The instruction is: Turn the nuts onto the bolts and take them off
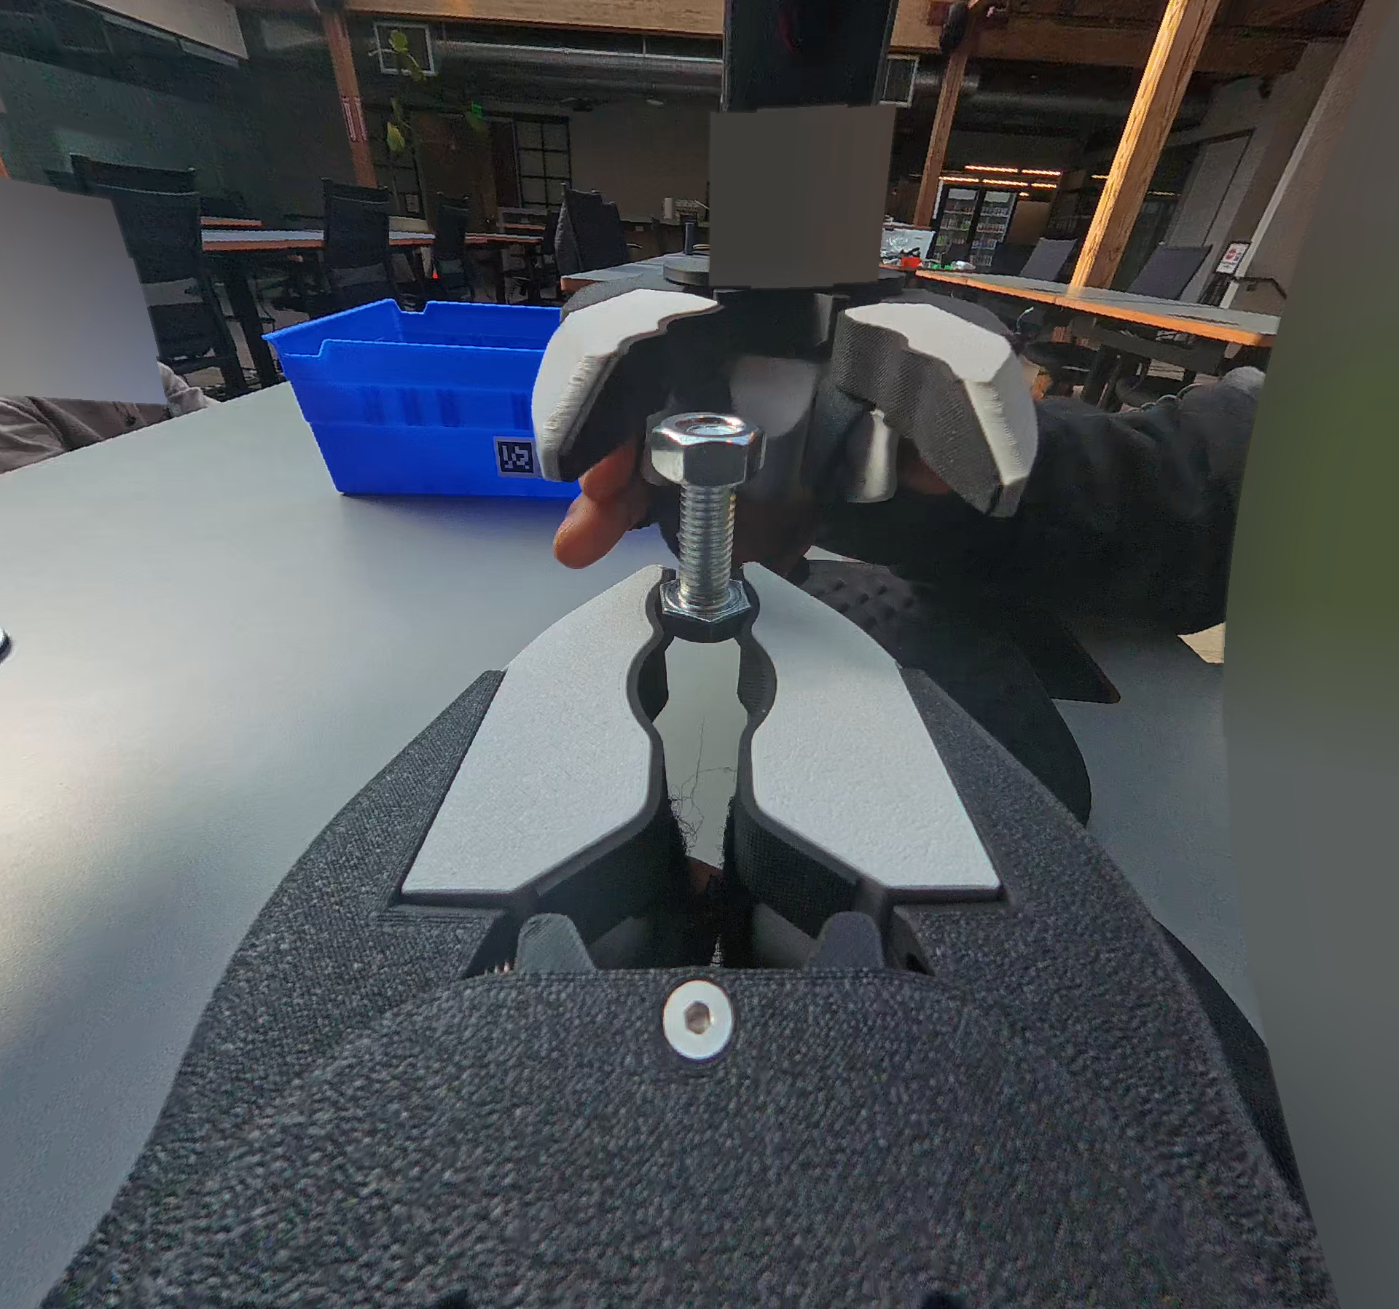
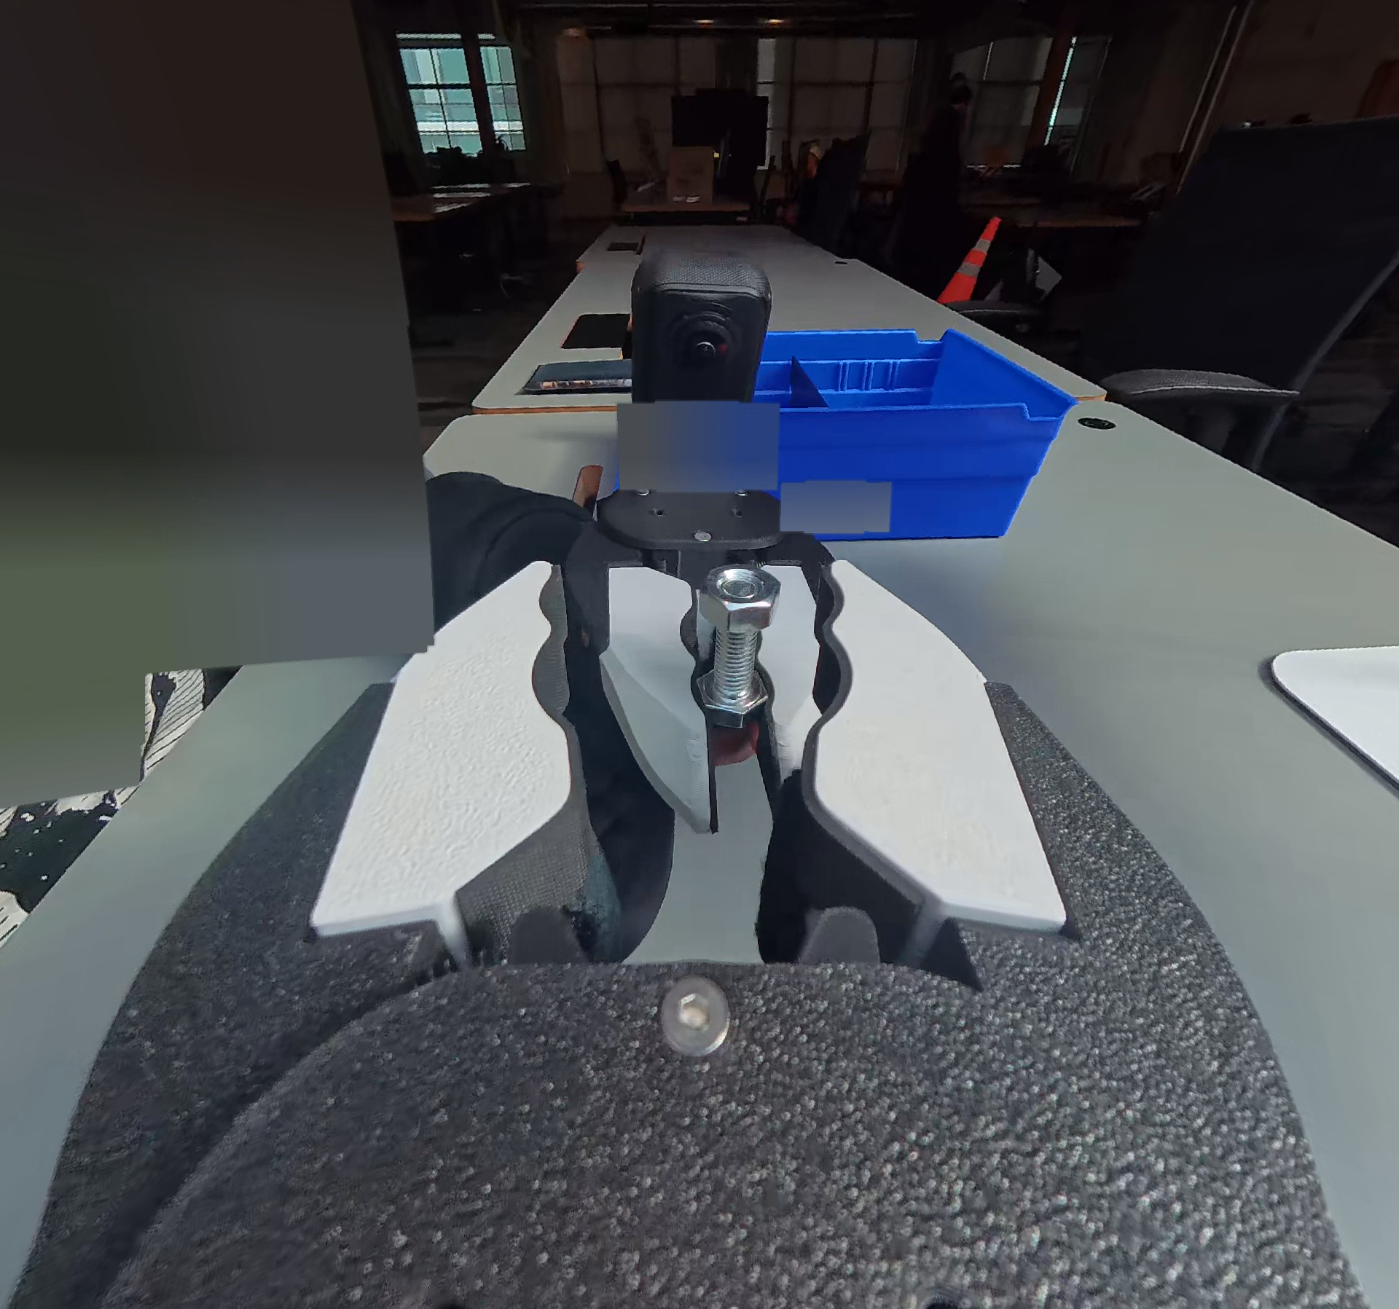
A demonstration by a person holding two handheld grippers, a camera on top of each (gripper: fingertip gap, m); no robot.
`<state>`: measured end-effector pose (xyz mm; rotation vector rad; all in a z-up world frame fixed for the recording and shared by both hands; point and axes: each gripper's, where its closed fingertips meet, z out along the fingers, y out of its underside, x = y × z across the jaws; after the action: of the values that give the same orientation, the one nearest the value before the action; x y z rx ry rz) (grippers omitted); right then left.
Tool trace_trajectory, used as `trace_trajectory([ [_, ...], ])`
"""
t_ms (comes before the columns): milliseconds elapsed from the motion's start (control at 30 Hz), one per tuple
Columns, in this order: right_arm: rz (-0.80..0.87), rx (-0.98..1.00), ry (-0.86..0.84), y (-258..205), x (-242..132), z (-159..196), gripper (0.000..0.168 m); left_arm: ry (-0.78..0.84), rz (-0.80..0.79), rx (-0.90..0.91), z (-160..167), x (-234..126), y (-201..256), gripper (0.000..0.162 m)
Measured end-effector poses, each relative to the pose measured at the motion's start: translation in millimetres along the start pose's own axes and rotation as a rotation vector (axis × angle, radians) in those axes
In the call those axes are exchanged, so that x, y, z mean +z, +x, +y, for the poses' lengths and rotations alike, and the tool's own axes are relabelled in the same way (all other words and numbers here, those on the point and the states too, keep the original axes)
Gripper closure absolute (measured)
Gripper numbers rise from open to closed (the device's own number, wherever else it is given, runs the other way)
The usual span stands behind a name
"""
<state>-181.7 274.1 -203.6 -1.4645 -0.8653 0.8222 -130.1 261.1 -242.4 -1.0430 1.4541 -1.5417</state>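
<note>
The left gripper (image 1: 704, 618) pinches the bolt (image 1: 702, 554) by its head at frame centre, nut (image 1: 705, 446) at its tip, while the right gripper (image 2: 700, 697) waits wide open beyond; closing squarely on the nut's flats should keep turning smooth.

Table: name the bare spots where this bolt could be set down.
Free: the grey table left of the left claw, in front of the blue bin. Also free: the stretch between that bin and the white mat. Crowded: the middle, where both claws face the bolt.
</note>
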Motion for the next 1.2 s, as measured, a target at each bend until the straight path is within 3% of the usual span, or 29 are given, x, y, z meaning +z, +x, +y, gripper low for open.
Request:
trace_trajectory([
  [467,0.007,-0.008,0.018,-2,-7,-1,0.123,0.001,0.0,0.0,0,0,0,0.148],
  [600,0.048,-0.014,0.021,0,-18,0,0.136,-0.002,0.0,0.004,0,0,0,0.148],
  [667,0.043,-0.018,0.028,-3,-24,-1,0.156,0.0,-0.004,0.001,0,0,-1,0.148],
  [767,0.042,-0.019,0.047,-6,-30,-4,0.164,0.001,-0.003,0.001,0,0,0,0.148],
  [900,0.064,-0.019,0.045,-2,-31,-4,0.158,0.002,-0.002,0.001,0,0,0,0.148],
  [1100,0.052,0.01,0.033,4,-19,-1,0.122,0.003,0.001,0.001,0,0,0,0.148],
  [1200,0.022,0.01,0.003,4,-8,2,0.114,0.004,0.002,0.0,0,0,0,0.148],
])
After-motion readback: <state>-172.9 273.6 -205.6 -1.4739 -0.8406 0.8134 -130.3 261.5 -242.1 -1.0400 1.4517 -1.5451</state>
